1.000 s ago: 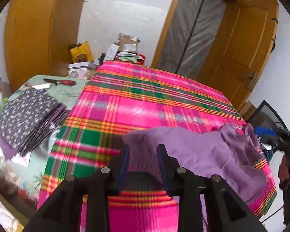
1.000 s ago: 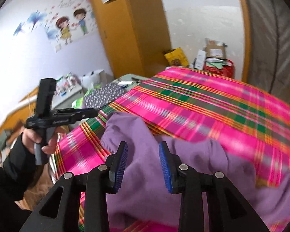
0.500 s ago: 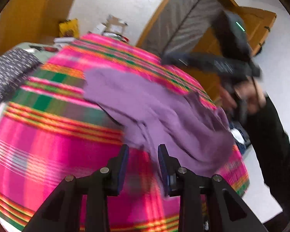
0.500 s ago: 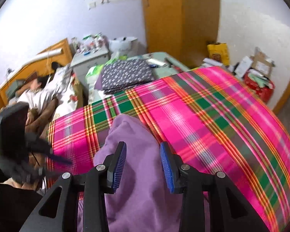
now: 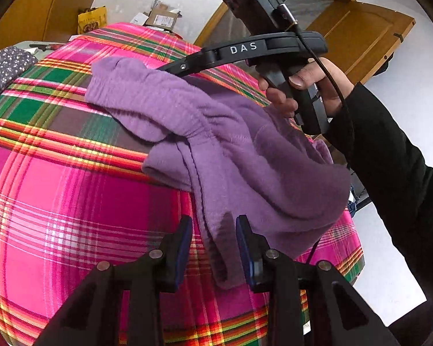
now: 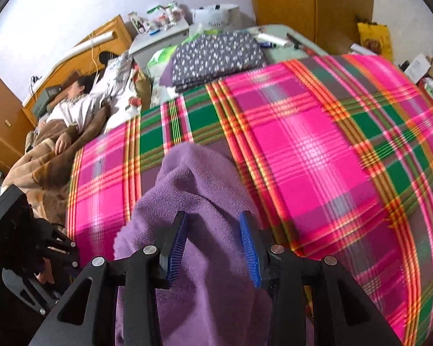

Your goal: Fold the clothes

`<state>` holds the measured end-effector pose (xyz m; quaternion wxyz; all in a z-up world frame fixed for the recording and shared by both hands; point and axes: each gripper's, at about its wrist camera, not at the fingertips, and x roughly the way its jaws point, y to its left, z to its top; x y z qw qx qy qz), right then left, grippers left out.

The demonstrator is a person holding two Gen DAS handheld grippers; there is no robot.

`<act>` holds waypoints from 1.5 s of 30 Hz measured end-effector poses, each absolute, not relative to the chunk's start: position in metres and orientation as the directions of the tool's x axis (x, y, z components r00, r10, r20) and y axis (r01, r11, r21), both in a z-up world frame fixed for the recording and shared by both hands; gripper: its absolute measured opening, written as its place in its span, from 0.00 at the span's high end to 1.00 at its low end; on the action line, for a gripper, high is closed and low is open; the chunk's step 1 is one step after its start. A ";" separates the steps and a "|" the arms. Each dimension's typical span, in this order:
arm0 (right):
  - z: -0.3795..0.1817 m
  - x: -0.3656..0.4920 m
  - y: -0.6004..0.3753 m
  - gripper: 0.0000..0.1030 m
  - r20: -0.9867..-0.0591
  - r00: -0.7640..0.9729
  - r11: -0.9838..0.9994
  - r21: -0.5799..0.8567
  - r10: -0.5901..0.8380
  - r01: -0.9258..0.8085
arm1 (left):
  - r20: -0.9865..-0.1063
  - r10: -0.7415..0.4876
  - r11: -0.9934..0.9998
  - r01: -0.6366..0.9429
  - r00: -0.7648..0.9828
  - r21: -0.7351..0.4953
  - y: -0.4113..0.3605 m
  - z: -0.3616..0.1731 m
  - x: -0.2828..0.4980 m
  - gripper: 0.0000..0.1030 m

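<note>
**Purple fleece rumpled on the plaid, both tongs parted**

The plaid cloth (image 5: 72, 190) fills most of what I see, pink with green and orange bands, spread over the work surface. On it lies the fleece (image 5: 245, 150), a purple garment in a loose heap near the cloth's near right corner, part of it trailing toward the far left. It is bunched and overlapped, not squared into any neat fold, so I judge folding is still wanted, though I cannot tell which stage this heap belongs to.

My left tongs (image 5: 213, 248) are parted, with a hanging edge of the fleece lying between the blue pads; nothing is pinched. My right tongs (image 6: 213, 248) are likewise parted, low over a ridge of the garment, gripping nothing. In the left view the right hand (image 5: 303, 86) wraps the tool's handle above the heap.

The fleece looks soft, thick and light, napped enough that the pads should bite without slipping. It will sag and drag when lifted by one point, so I would take it at a seam or hem edge, two corners apart, and keep the layers few between the pads.

Off to the side sits a stack of dotted fabric (image 6: 216, 54), well apart from the fleece.
</note>
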<state>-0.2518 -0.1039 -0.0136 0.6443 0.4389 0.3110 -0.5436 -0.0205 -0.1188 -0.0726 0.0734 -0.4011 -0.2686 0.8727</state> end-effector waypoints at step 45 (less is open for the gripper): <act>0.002 -0.261 -0.144 0.64 -0.893 0.086 0.067 0.063 -0.441 0.996 | -0.623 0.378 -0.758 0.158 -0.685 -0.633 -0.133 -0.081 -0.007 0.72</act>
